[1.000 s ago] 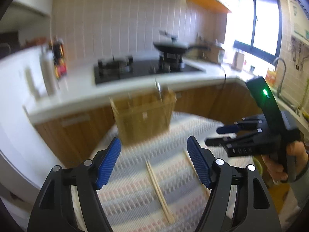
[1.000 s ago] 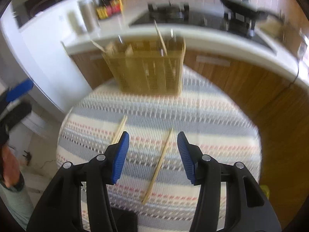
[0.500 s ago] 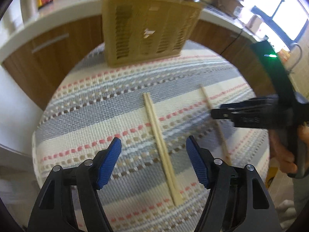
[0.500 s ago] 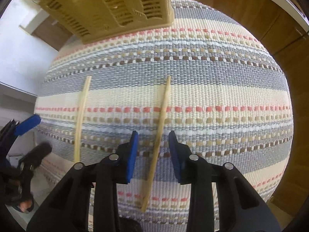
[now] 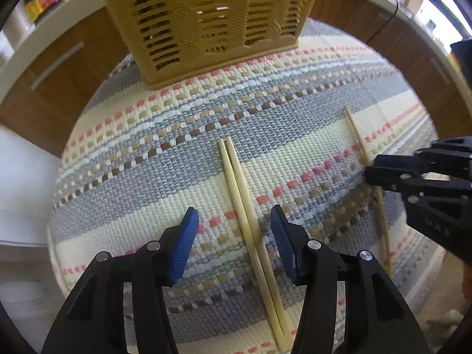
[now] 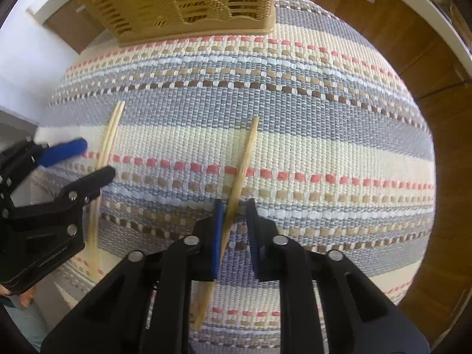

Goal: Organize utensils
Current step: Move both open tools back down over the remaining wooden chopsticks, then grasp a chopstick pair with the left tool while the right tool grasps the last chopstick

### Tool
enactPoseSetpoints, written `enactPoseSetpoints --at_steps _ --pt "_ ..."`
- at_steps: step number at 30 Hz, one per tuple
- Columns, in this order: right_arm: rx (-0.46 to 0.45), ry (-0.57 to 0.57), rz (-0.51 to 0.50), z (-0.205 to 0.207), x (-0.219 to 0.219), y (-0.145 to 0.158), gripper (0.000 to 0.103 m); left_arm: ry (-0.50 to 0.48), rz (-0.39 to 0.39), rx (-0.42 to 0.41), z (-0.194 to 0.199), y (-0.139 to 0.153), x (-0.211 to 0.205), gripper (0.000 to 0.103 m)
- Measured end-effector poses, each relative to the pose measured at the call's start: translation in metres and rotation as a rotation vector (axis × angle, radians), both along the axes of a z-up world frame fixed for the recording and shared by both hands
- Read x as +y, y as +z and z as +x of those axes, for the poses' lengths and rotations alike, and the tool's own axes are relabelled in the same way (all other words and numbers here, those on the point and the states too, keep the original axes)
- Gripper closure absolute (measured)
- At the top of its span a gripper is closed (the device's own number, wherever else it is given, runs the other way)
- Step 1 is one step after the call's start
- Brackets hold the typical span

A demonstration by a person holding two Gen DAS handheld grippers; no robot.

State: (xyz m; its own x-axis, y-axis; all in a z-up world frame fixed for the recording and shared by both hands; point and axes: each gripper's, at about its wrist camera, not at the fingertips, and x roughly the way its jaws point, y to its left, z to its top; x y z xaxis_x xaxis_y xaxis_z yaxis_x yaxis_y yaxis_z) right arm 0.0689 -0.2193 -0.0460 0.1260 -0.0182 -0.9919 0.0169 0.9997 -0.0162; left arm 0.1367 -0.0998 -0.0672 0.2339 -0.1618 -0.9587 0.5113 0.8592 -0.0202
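Left wrist view: the left gripper (image 5: 234,240) has its jaws spread wide with nothing held, straddling a pair of pale bamboo chopsticks (image 5: 244,206) lying side by side on the round striped woven mat (image 5: 147,153). At about 12 o'clock sits the tan slotted plastic utensil basket (image 5: 206,20), standing on the mat's far edge. Over at 3 o'clock the right gripper (image 6: 233,227) shows up, and in its own view the jaws are narrowed around a single thin bamboo chopstick (image 6: 246,159) that runs between the blue pads (image 6: 216,230); can't tell if they actually pinch it yet. Wooden cabinet fronts (image 5: 73,67) ring the background.
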Motion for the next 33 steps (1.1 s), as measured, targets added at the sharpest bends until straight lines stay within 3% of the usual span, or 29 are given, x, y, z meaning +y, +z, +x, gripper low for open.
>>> enactPoseSetpoints --at_steps 3,9,11,14,17,21,30,33 --pt "-0.003 0.043 -0.041 -0.007 0.01 -0.001 0.097 -0.009 0.029 0.01 -0.001 0.001 -0.012 0.068" --pt "-0.019 0.09 -0.039 -0.015 0.017 -0.002 0.099 0.006 0.046 0.023 0.001 0.002 -0.021 0.073" --pt "-0.023 0.092 -0.029 -0.021 0.013 -0.001 0.099 0.006 0.047 0.02 -0.001 0.002 -0.026 0.091" --pt "-0.041 0.095 -0.02 -0.023 0.008 0.001 0.099 0.017 0.03 0.023 -0.004 0.003 -0.026 0.092" --pt "-0.078 0.095 0.023 -0.033 -0.008 0.013 0.099 0.034 -0.027 0.022 -0.007 0.006 -0.018 0.093" --pt "-0.17 0.106 0.064 -0.047 -0.025 0.04 0.099 0.052 -0.165 -0.045 -0.018 0.029 0.0 0.093" --pt "-0.402 0.089 0.251 -0.078 -0.058 0.088 0.099 0.018 -0.442 -0.314 -0.065 0.106 0.031 0.093" --pt "-0.5 0.095 0.292 -0.081 -0.06 0.109 0.099 0.027 -0.475 -0.371 -0.071 0.129 0.036 0.093"
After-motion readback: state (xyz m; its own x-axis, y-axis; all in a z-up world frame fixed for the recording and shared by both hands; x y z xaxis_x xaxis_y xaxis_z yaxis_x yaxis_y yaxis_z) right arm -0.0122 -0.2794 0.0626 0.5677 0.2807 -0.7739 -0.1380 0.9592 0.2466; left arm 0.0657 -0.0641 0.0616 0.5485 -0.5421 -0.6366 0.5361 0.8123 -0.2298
